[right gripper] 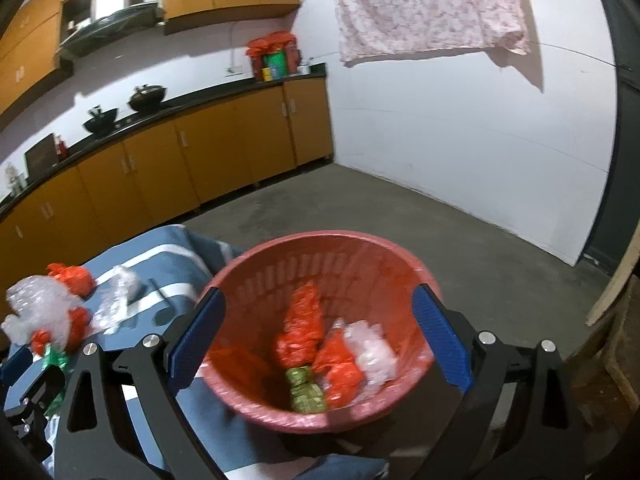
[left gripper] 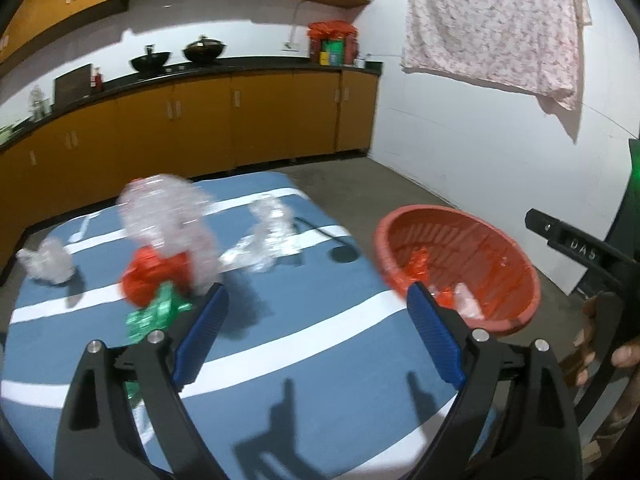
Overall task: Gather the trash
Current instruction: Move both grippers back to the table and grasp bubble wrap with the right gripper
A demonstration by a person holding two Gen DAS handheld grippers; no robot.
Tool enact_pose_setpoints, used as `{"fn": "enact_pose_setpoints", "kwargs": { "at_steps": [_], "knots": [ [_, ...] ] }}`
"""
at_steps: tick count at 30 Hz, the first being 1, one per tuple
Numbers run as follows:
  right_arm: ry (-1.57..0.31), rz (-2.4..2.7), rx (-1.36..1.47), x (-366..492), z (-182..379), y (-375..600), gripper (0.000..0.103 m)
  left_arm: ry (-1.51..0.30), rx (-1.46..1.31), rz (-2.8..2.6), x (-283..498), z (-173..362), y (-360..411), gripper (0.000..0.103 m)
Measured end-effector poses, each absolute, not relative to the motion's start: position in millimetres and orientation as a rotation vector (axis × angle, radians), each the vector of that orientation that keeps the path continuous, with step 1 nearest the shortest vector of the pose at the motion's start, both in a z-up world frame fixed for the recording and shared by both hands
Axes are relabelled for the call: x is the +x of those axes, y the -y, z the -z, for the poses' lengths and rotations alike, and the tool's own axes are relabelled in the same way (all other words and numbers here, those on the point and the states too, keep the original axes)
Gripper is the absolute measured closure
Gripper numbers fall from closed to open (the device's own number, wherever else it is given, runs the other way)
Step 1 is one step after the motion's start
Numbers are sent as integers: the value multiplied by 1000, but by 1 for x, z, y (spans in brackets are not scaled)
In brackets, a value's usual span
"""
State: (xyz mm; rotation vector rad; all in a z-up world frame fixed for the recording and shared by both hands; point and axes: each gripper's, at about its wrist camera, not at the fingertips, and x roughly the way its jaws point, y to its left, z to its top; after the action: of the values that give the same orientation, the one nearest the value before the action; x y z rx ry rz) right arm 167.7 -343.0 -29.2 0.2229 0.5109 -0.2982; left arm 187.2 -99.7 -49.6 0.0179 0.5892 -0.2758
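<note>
A red plastic basket point(left gripper: 500, 248) sits at the right edge of the blue striped table point(left gripper: 280, 344); in the right wrist view the basket point(right gripper: 256, 276) holds red, green and clear wrappers point(right gripper: 320, 356). On the table lie clear crumpled plastic point(left gripper: 168, 216), a red bag point(left gripper: 152, 276), a green wrapper point(left gripper: 156, 312), another clear plastic piece point(left gripper: 268, 240) and a small clear wad point(left gripper: 48, 260). My left gripper point(left gripper: 316, 300) is open and empty, just right of the red bag. My right gripper point(right gripper: 320, 300) is open and empty over the basket.
Orange kitchen cabinets point(left gripper: 200, 120) with a dark counter and woks run along the back wall. A floral cloth point(left gripper: 492, 20) hangs on the white wall. Grey floor point(right gripper: 440, 232) lies beyond the table. The other handheld gripper point(left gripper: 592, 264) shows at the right.
</note>
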Motion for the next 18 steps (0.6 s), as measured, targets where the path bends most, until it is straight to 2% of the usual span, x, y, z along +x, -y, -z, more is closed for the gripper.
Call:
{"fn": "enact_pose_setpoints", "kwargs": {
  "at_steps": [13,18],
  "knots": [
    [-489,8,113,179,0,245,12,-568,-9,13,158,53,-14,14],
    [-490,-163,75,197,-13,186,18,-567,-55,-98,156,52,-63,14]
  ]
}}
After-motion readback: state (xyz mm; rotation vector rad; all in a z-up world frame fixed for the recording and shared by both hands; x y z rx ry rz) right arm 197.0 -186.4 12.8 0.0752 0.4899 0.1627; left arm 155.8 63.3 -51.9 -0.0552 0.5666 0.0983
